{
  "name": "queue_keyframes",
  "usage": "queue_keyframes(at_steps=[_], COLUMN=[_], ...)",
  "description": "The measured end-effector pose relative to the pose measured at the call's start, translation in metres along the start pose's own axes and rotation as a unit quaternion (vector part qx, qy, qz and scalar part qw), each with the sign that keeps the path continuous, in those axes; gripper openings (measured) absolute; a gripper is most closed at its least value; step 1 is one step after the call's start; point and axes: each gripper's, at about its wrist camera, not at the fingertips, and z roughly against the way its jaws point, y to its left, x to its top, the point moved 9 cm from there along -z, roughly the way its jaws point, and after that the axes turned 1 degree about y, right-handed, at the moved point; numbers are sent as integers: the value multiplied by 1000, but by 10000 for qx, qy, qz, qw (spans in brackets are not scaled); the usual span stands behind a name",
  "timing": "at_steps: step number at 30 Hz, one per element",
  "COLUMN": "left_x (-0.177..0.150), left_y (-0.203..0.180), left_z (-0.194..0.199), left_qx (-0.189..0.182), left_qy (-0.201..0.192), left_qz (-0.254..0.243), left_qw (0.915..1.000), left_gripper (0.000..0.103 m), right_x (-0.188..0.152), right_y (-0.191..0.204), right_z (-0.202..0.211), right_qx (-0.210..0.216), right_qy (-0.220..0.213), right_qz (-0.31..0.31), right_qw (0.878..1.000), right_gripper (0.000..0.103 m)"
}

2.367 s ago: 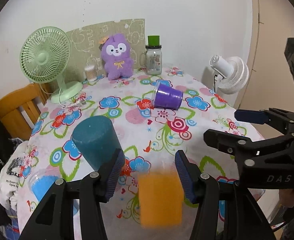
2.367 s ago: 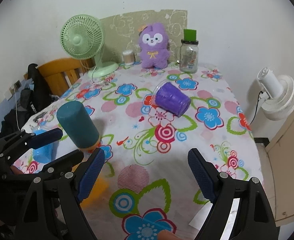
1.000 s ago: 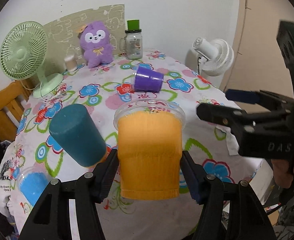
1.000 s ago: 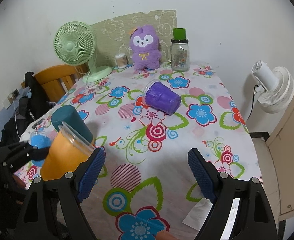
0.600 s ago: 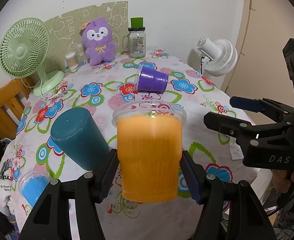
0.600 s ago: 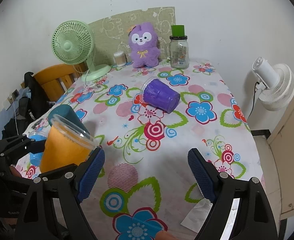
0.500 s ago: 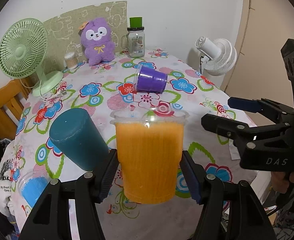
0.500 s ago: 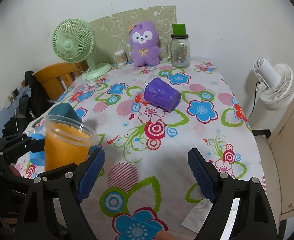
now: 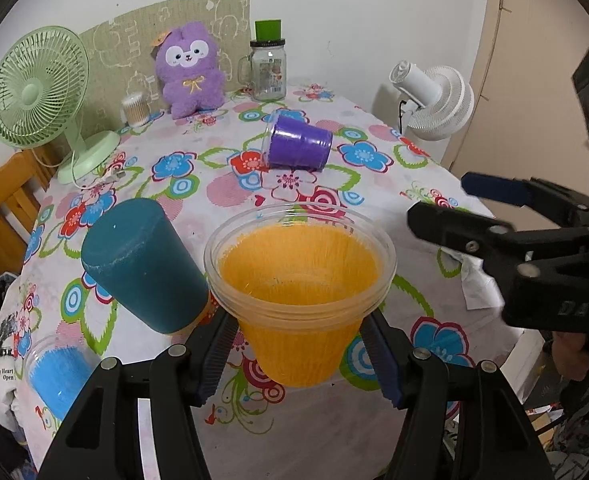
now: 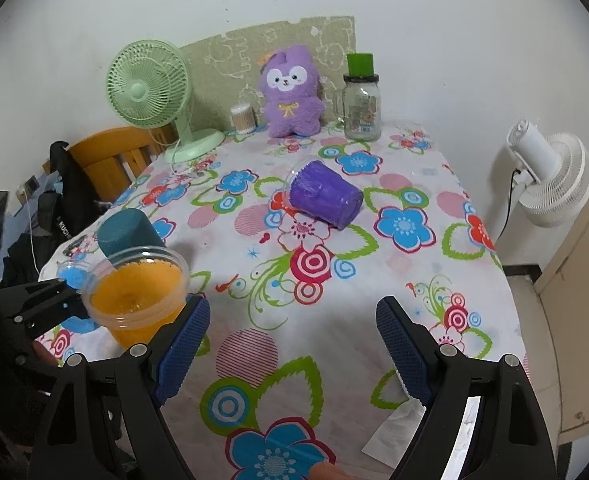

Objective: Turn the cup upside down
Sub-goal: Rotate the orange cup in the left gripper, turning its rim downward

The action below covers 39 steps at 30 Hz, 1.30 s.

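Clear plastic cup with orange ribbed lining (image 9: 300, 300): clamped between the blue pads of the left gripper (image 9: 300, 354), held above the near edge of the worktop (image 9: 230, 196), mouth tipped up toward the left wrist camera; interior shows orange walls and base, nothing else seen inside. Same cup in the right wrist view (image 10: 136, 300): at left, gripped by the left gripper (image 10: 66, 300), mouth up and leaning slightly. Right gripper (image 10: 290, 344): jaws spread wide, nothing between them, over the flowered cloth; in the left wrist view it appears at right (image 9: 494, 208), fingers apart. Teal opaque tumbler (image 9: 144, 266): mouth down on the worktop, just left of and behind the held cup; partly hidden by that cup in the right wrist view (image 10: 128, 232). Clear cup with blue lining (image 9: 56, 376): near left edge of the worktop; orientation hard to tell. Purple-lined clear cup (image 9: 298, 148): lying on its side mid-worktop, well apart from the rest. Glass jar with green lid (image 9: 268, 66): upright at the back, contents unclear. Small tub of cotton swabs (image 9: 135, 110), purple plush toy (image 9: 190, 70), green desk fan (image 9: 34, 88): back row. White fan (image 9: 434, 100): off the worktop at right. The right wrist view alone shows a wooden chair with a dark bag (image 10: 74, 196) and a white paper scrap (image 10: 394, 428) at the near edge.
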Motion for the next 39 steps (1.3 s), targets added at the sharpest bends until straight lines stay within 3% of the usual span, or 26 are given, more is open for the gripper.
queue_keyframes(at_steps=[3, 4, 5, 7, 8, 16, 24, 27, 29, 30, 35, 39], left_x=[1, 0, 0, 0, -1, -10, -35, -38, -34, -30, 4, 33], left_y=[5, 6, 7, 8, 8, 8, 14, 16, 16, 16, 15, 14], left_z=[-2, -2, -2, -2, -1, -21, 1, 8, 11, 11, 2, 5], left_qx=[18, 18, 24, 110, 136, 140, 112, -7, -69, -88, 275, 214], left_qy=[29, 43, 53, -10, -56, -8, -241, -427, -505, -519, -667, -960], left_qz=[78, 95, 97, 74, 51, 41, 220, 394, 449, 478, 343, 357], left_qw=[10000, 9999, 9999, 9999, 9999, 9999, 9994, 9983, 9977, 9975, 9968, 9945], left_gripper=[65, 70, 85, 102, 103, 103, 103, 93, 76, 73, 72, 73], right_x=[1, 1, 1, 0, 0, -4, -10, -12, -13, -14, -14, -13], right_y=[6, 7, 7, 7, 6, 1, -18, -15, -13, -11, -6, -6], right_z=[3, 3, 2, 1, 0, 1, -5, -8, -10, -10, -9, -6], right_qx=[47, 51, 45, 34, 30, -31, -154, -108, -87, -61, -43, -77], right_qy=[-78, -66, -54, -31, -24, -3, 95, 132, 150, 157, 138, 108], right_qz=[134, 144, 148, 134, 120, 89, -134, -106, -82, -71, -27, 15], right_qw=[9999, 9999, 9999, 9999, 9999, 10000, 9997, 9998, 9998, 9998, 9999, 9999], right_gripper=[87, 87, 87, 87, 87, 87, 87, 87, 87, 87, 87, 87])
